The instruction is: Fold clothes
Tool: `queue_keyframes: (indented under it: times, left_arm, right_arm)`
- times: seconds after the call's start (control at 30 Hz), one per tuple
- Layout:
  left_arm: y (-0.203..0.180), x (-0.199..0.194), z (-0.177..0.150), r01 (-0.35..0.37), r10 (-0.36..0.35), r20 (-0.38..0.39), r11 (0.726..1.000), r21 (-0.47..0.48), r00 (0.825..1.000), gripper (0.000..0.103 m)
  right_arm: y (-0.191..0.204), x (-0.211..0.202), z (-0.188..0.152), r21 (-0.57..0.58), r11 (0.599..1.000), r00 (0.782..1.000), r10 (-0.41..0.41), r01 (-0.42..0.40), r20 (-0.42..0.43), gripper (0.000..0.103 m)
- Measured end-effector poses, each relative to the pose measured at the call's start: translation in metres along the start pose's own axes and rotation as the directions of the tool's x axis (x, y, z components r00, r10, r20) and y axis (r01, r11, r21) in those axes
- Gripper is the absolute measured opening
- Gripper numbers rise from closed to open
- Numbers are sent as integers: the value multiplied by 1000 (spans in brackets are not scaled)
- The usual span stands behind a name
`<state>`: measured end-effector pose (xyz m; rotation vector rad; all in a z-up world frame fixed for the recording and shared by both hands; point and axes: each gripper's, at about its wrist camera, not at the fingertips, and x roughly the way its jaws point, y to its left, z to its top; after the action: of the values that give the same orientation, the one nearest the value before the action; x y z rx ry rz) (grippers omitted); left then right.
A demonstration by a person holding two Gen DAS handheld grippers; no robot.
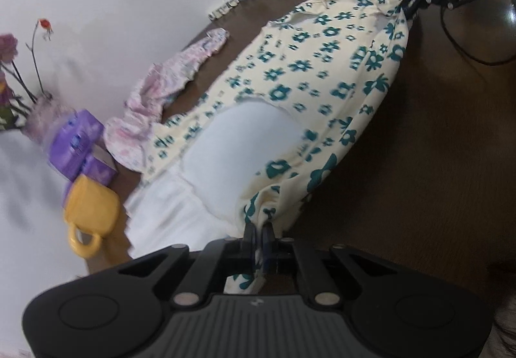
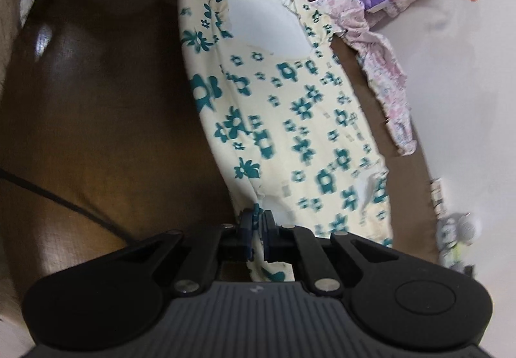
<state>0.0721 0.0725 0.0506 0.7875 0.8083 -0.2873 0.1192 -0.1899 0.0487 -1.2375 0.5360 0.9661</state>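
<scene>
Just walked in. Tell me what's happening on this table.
A person is folding a cream garment with teal flowers using a handheld tool in each hand. The left tool is shut on one end of the garment's near edge, and the right tool is shut on the other end, so the cloth is stretched between them over the brown table. A white garment lies partly under it. A pink garment, a yellow mug and purple packets sit along the wall.
</scene>
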Motion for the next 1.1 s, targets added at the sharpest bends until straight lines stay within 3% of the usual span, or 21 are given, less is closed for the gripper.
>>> queue_keyframes:
  times: [0.3,0.57,0.83,0.9,0.97,1.03,1.1]
  left_arm:
    - [39,43,31,-7,8,-38,1000,9,999,3]
    - [55,80,38,48,-50,-78,998,-36,996,4]
    - [60,91,35,83,-92,-90,991,-101,992,8]
    - [61,91,34,78,-89,-86,989,-124,992,14]
    - [61,84,34,58,-67,-56,986,-158,996,39]
    - [62,77,34,39,-44,-25,980,-193,999,44]
    - [61,63,35,27,-21,26,971,-237,999,44]
  right_arm:
    - [-47,25,12,-65,998,999,22,-24,-29,5]
    - [-75,55,9,-4,996,995,93,-93,-35,5]
    - [-88,72,2,75,989,991,131,-131,0,6]
    - [-91,75,0,103,985,991,135,-135,15,7]
    - [-95,76,-5,152,978,990,138,-142,40,8]
    - [-101,72,-14,229,963,989,125,-141,81,17]
    - [-109,59,-32,359,924,986,81,-130,149,36]
